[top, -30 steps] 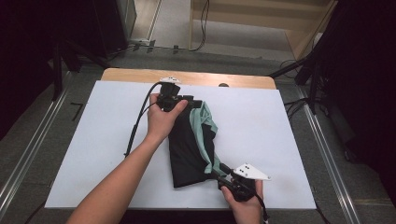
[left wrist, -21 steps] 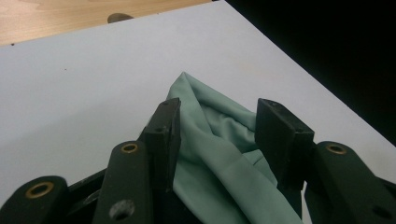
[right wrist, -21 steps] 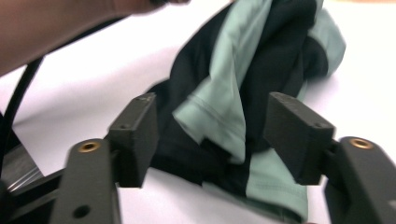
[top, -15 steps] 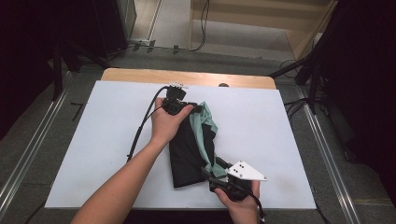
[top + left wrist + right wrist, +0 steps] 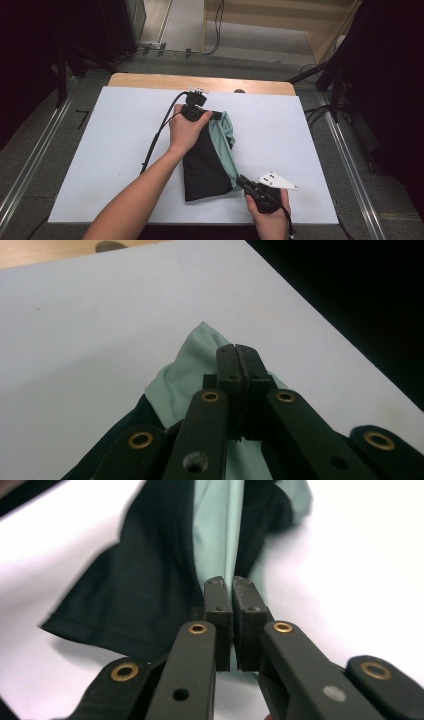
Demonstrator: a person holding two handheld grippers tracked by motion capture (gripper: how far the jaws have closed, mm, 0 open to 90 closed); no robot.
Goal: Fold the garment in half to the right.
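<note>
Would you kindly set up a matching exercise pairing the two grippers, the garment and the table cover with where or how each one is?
Things:
1. left gripper
2. right gripper
3. garment
4. table cover

States:
A. white, spread flat
B. black and pale green, folded
C. at the garment's near right corner
D. at the garment's far end

Pairs: 1-D, 2-C, 3-B, 4-A

A black and mint-green garment point(image 5: 210, 160) lies on a white table point(image 5: 125, 130).
</note>
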